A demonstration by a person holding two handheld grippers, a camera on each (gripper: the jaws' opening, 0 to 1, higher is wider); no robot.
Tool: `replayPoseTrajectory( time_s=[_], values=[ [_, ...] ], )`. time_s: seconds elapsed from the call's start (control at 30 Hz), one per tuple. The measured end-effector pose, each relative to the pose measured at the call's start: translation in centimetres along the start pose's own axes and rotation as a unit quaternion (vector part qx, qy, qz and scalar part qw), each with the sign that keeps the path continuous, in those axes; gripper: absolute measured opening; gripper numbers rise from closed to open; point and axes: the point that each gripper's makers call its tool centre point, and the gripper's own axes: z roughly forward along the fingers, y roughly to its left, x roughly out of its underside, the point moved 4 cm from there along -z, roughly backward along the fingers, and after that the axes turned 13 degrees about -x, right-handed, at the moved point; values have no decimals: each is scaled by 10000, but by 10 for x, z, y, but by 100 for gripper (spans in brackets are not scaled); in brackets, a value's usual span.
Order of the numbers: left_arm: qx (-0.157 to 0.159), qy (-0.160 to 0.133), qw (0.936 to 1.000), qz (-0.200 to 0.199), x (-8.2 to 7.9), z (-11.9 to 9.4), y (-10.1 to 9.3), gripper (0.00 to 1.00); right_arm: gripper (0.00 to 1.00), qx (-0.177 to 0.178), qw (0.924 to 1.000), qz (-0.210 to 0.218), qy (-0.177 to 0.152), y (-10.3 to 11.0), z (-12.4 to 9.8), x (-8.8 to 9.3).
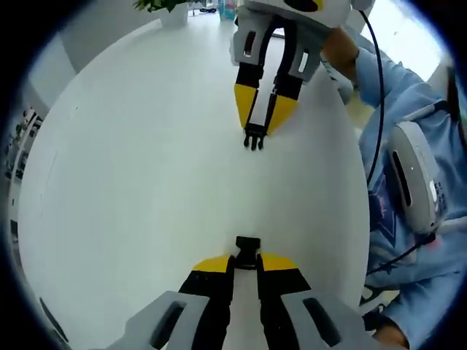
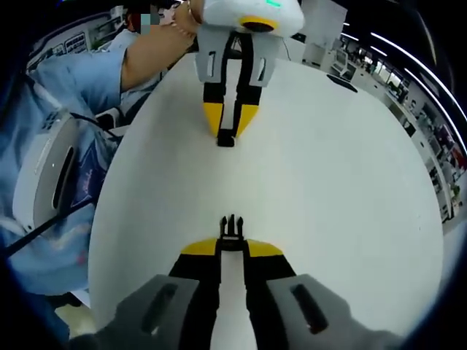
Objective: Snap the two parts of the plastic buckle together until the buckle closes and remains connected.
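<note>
Above a round white table (image 1: 146, 182), two yellow-tipped grippers face each other, each holding one black buckle half. My left gripper (image 1: 246, 261) is shut on the socket half (image 1: 247, 249), which sticks out between its tips. Opposite it, the right gripper (image 1: 260, 117) grips the pronged half (image 1: 253, 138) with the prongs pointing toward me. In the right gripper view, my right gripper (image 2: 232, 246) is shut on the pronged half (image 2: 231, 227), and the left gripper (image 2: 228, 119) holds the socket half (image 2: 226, 138). A clear gap separates the two halves.
A person in a light blue top (image 1: 408, 109) stands at the table's edge (image 2: 44, 95). A white device (image 1: 416, 179) with cables hangs at the person's chest. A potted plant (image 1: 168, 7) stands at the table's far rim. Desks and shelves (image 2: 394, 80) lie beyond.
</note>
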Motion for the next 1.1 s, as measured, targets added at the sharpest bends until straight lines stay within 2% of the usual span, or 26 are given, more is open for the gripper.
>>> replayPoseTrajectory(
  time_s=[0.4,0.87,1.1],
  values=[
    [-38,-182,9998,74,-12,1,-2,11,11,-53,9999,-118,-73,2,5,-14],
    [-88,-304,9994,170,-19,3,-6,11,11,-99,9996,-183,177,3,13,-27],
    [-91,-491,9986,166,-24,6,-8,11,11,-131,9996,-143,192,2,16,-28]
  ],
)
